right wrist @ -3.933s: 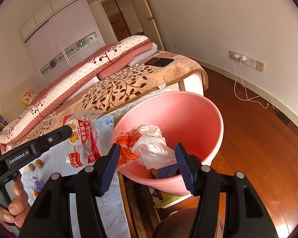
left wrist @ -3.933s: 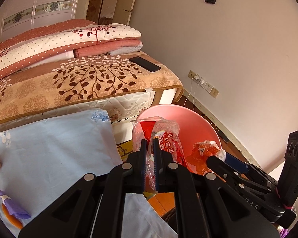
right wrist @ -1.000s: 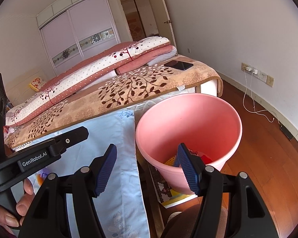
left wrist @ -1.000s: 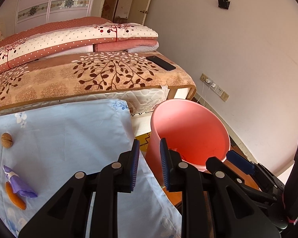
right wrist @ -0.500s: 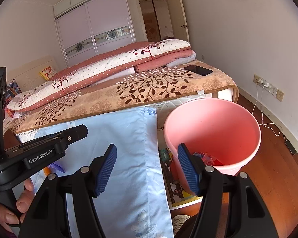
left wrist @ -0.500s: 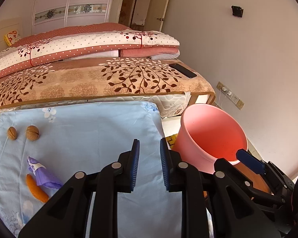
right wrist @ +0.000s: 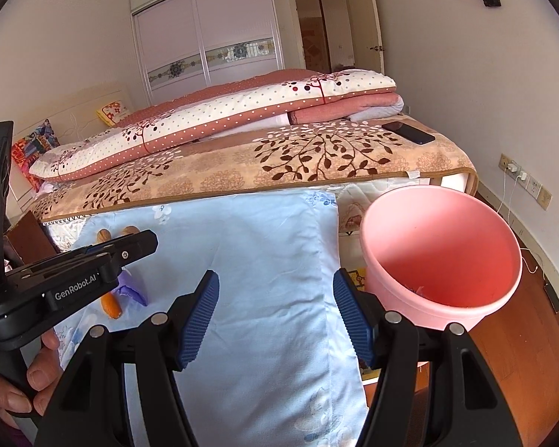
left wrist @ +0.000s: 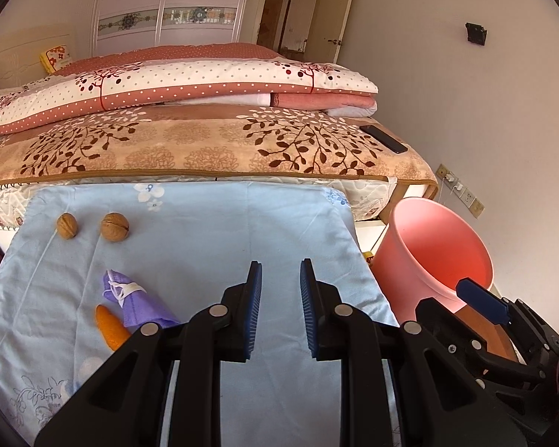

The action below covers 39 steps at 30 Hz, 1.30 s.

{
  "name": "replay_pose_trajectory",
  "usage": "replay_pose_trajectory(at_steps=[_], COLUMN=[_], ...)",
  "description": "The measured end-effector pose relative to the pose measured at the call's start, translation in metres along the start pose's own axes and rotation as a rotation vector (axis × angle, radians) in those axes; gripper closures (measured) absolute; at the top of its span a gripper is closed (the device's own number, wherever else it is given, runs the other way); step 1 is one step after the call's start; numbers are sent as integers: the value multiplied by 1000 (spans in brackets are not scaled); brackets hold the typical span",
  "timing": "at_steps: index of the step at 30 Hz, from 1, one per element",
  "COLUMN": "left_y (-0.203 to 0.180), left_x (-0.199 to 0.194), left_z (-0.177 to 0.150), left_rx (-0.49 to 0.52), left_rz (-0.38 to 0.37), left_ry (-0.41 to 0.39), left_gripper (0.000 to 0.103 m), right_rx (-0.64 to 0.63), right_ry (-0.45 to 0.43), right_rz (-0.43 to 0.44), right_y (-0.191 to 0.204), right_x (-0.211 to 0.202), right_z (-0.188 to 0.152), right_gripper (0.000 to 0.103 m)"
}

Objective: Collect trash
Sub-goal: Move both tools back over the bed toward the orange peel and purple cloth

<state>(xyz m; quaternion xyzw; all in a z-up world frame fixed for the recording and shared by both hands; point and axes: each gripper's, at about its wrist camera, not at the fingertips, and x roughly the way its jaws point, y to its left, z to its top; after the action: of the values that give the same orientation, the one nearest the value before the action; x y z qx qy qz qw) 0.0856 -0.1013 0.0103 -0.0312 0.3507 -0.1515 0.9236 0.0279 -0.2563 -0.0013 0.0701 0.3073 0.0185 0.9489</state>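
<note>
Pale blue floral cloth [left wrist: 212,238] fills the middle of both your wrist views, and the trash left on it sits in the lower left of the left wrist view: a crumpled purple face mask [left wrist: 138,305] with its white ear loop on top, touching an orange scrap [left wrist: 110,326] that lies just below and left of it. Two walnuts [left wrist: 113,226] rest side by side higher up, near the cloth's far left edge, well apart from the mask. Your left gripper [left wrist: 277,313] hovers over bare cloth at bottom centre, its blue-padded jaws parted by a narrow gap with nothing between them; the mask lies just to its left, not touched. Your right gripper [right wrist: 275,320] has its jaws spread wide and empty over the cloth, low in the right wrist view. The pink plastic bucket [right wrist: 443,309] stands upright on the right of both views, beside the cloth's right edge, with a few scraps in its bottom. At lower left of the right wrist view your hand [right wrist: 37,376] wraps the left gripper's handle. Behind the cloth runs a bed with a leaf-patterned blanket [left wrist: 205,145], a folded dotted quilt [left wrist: 190,82] and a black phone [left wrist: 384,138] near its right end.
</note>
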Motion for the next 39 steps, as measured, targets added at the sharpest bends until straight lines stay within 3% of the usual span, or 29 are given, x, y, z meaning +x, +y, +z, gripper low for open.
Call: replay_pose_trajectory(at_steps=[16, 23, 33, 39], left_y=[66, 103, 133, 132], left_x=[-23, -37, -15, 7], left_z=[-24, -40, -53, -53], left_rx=[-103, -197, -339, -349], left_rz=[121, 119, 129, 136], left_ry=[5, 15, 136, 210], left_gripper=[82, 82, 82, 82], right_rx=[-72, -84, -71, -60], right_ry=[42, 56, 82, 97], right_rz=[86, 128, 165, 171], right_y=[37, 42, 38, 34], right_x=[10, 14, 23, 27], right_z=[-10, -14, -18, -20], right_gripper=[40, 40, 40, 40])
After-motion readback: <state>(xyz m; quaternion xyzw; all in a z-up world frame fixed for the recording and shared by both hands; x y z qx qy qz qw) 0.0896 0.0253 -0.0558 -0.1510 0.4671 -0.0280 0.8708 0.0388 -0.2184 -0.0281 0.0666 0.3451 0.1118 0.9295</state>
